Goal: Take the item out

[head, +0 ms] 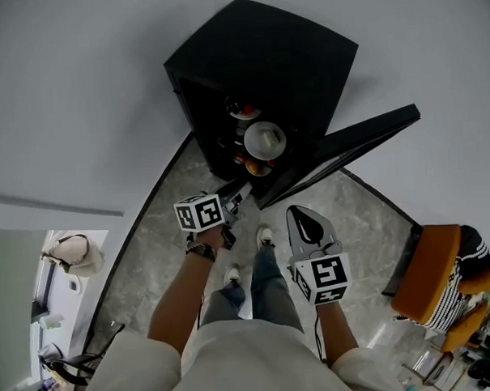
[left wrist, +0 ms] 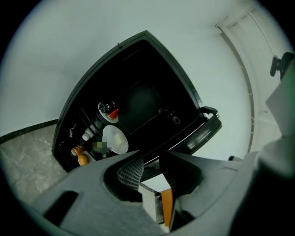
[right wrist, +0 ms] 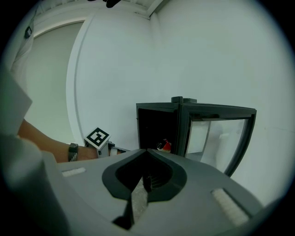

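A black cabinet point(head: 264, 68) stands against the wall with its glass door point(head: 348, 150) swung open to the right. On its shelves sit a white bowl point(head: 264, 139), a plate with a red item point(head: 244, 111) above it, and orange fruit point(head: 256, 166) below. My left gripper point(head: 233, 198) is just in front of the lowest shelf, open, with nothing between its jaws; in the left gripper view point(left wrist: 150, 159) the bowl point(left wrist: 115, 139) lies beyond the tips. My right gripper point(head: 301, 216) hangs farther back, below the door, shut and empty point(right wrist: 146, 152).
The open door point(right wrist: 216, 138) juts out to the right of the shelves. My legs and shoes point(head: 263, 237) stand on the marble floor in front of the cabinet. A person sits on an orange chair point(head: 427, 272) at the right. A bag point(head: 69, 253) lies at the left.
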`<move>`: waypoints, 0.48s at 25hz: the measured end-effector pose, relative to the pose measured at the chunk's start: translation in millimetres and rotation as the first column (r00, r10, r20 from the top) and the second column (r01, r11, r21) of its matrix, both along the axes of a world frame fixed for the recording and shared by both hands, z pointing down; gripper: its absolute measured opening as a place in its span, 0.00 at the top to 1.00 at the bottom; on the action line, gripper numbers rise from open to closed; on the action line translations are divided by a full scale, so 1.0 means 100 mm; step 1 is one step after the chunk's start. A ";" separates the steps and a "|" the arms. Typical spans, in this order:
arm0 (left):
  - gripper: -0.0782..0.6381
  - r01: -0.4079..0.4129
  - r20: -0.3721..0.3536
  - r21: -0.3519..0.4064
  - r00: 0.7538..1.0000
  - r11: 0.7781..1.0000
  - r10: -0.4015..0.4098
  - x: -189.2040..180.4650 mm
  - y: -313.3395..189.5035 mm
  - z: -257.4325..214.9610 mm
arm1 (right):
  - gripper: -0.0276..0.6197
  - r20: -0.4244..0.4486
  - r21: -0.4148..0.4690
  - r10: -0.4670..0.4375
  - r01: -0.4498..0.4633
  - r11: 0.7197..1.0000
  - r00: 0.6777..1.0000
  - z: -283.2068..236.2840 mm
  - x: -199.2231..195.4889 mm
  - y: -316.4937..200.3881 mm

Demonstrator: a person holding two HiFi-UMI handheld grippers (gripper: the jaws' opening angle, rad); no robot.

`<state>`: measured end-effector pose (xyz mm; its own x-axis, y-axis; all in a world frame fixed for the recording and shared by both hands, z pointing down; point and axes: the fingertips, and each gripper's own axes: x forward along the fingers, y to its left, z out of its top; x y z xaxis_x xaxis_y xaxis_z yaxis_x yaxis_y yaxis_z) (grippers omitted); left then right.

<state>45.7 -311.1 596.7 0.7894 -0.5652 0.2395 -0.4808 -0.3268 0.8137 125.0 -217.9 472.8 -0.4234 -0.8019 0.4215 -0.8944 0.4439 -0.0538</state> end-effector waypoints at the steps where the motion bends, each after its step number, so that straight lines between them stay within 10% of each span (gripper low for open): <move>1: 0.74 0.001 -0.009 -0.017 1.000 1.000 -0.001 0.02 -0.06 0.08 | 0.95 0.001 -0.004 -0.001 0.001 1.000 1.000 0.02 0.00 -0.02; 12: 0.67 0.128 -0.139 -0.240 0.977 0.962 -0.164 -0.01 -0.68 0.95 | 0.95 -0.014 -0.076 -0.032 0.031 0.997 0.999 0.31 0.01 -0.14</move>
<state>44.3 -379.3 691.2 0.7403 -0.6217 0.2559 -0.3702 -0.0592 0.9271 125.7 -231.9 503.6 -0.4411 -0.7536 0.4873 -0.8810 0.4672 -0.0749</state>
